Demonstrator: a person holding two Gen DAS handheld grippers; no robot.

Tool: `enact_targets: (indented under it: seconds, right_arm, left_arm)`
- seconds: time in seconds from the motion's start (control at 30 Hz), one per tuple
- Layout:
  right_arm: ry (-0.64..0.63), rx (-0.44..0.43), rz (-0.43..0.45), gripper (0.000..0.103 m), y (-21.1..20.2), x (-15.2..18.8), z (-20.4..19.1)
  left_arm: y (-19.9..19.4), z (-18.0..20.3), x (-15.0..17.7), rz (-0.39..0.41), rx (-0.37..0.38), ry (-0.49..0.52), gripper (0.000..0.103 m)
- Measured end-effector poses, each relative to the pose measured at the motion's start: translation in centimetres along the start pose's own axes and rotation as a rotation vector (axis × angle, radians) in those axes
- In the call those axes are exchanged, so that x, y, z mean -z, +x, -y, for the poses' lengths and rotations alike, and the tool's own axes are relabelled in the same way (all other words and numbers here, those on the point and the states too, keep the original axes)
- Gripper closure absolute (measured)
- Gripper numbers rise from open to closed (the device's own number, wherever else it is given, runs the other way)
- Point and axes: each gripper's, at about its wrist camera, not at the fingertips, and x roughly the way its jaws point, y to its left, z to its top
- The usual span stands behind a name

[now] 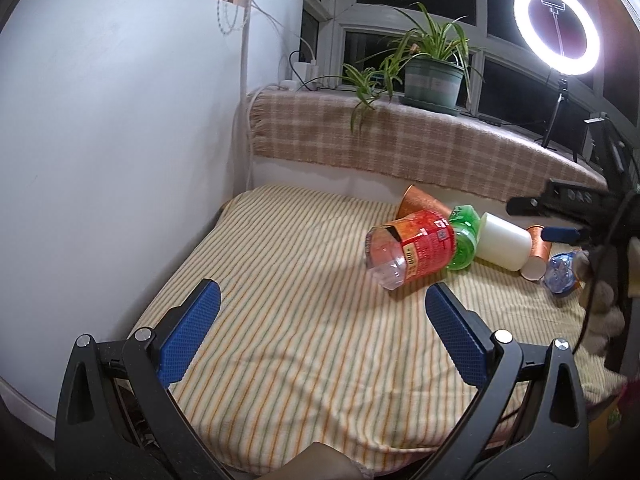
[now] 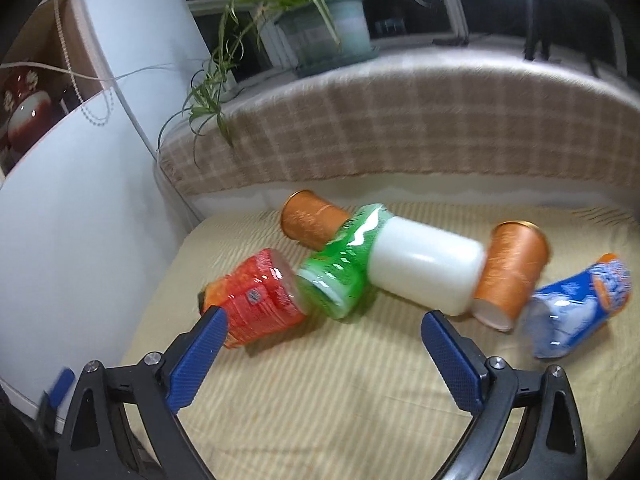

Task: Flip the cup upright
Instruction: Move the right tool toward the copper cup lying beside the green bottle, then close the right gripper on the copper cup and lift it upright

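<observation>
Both claws wide open, empty: left claw (image 1: 320, 330), right claw (image 2: 320, 344). Cups lie toppled on the striped desk cloth (image 2: 320, 400). Nearest the right claw: white cup (image 2: 426, 266), 12 o'clock. Judgement: straddle its sidewall mid-body, close gently, rotate mouth-up clear of green cup (image 2: 344, 264).

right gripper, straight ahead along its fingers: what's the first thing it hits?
Probably the green cup, lying on its side roughly centred between the open fingers of the right gripper. The white cup sits just right of that line. The view is blurred and depth unclear, so this is a best guess.
</observation>
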Motion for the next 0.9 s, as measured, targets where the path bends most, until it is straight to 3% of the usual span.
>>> enact_targets:
  seconds: [0.23,0.43,0.63,0.9]
  right_arm:
    - [-0.141,0.056,-0.027,0.004,3.8,-4.0,-1.9]
    - [-0.310,0.114,-0.115,0.015,8.8,-7.2,-3.0]
    - [-0.447,0.133,-0.233,0.017,13.2,-8.6,-3.7]
    - [-0.528,0.133,-0.335,0.020,17.3,-9.6,-3.8]
  left_arm:
    - [0.2,-1.5,0.0,-0.004,-0.026,-0.014,0.000]
    - [0.8,-2.9,0.1,-0.016,-0.052,-0.039,0.000]
    - [1.6,-4.3,0.0,-0.036,-0.088,-0.051,0.000]
    - [2.7,-5.3,0.0,-0.060,-0.122,-0.056,0.000]
